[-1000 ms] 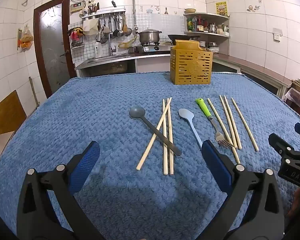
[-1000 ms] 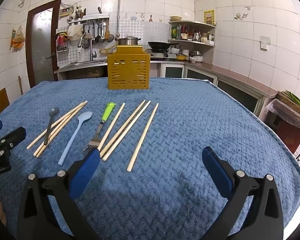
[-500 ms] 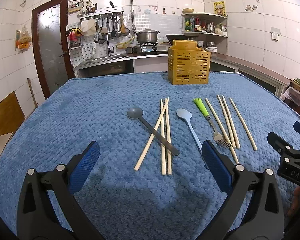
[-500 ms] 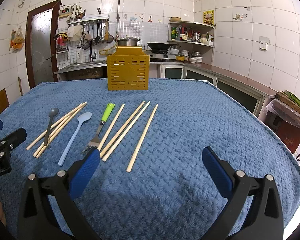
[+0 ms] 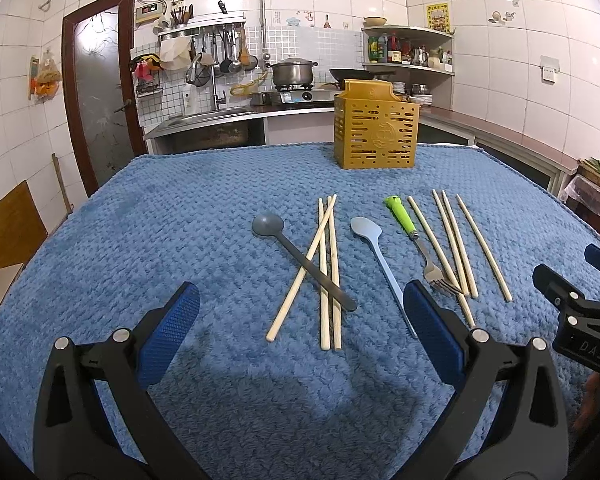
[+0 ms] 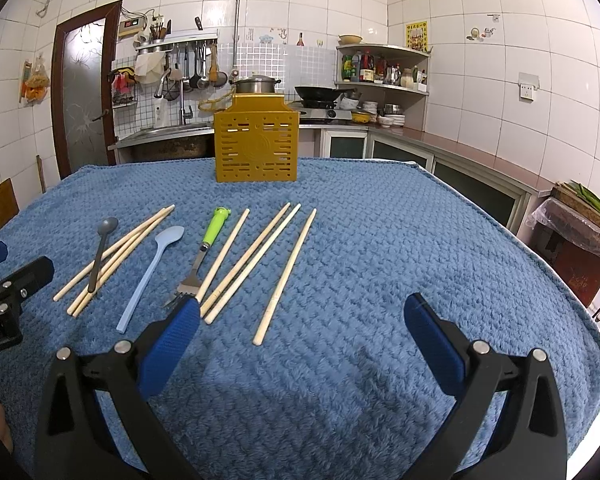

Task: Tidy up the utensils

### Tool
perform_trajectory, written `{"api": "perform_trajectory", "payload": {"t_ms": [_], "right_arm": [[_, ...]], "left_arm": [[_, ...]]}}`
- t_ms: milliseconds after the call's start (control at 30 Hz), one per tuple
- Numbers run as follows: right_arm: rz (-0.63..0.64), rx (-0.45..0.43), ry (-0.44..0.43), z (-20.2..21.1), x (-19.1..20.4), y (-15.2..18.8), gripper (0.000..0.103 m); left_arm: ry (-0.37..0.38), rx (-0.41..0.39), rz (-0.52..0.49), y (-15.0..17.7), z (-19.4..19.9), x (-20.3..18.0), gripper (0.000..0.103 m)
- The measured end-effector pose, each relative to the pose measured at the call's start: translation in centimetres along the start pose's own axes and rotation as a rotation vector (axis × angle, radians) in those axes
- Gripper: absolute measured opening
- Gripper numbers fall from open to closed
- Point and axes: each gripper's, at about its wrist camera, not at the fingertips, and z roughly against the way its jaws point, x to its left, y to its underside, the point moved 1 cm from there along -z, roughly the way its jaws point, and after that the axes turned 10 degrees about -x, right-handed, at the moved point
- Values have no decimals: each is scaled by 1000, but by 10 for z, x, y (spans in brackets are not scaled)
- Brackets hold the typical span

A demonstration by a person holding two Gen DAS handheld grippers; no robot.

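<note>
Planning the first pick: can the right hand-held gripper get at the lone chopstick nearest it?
Probably yes. The right hand-held gripper is open, and the lone chopstick lies flat ahead, apart from the others.

The left gripper (image 5: 300, 312) is hovering with its 2 blue-padded fingers (image 5: 168, 332) spread wide apart and nothing between them. The right gripper (image 6: 300, 320) is hovering beside it at about the same height, its 2 fingers (image 6: 432, 336) equally wide apart and gripping nothing. Each gripper's black tip is showing at the edge of the other's view.
</note>
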Motion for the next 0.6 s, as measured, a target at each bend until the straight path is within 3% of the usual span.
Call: {"api": "perform_trajectory", "payload": {"t_ms": [600], "right_arm": [[-9, -21, 3, 2, -1, -2, 99]], "left_arm": [[8, -19, 9, -1, 2, 2, 98]]}}
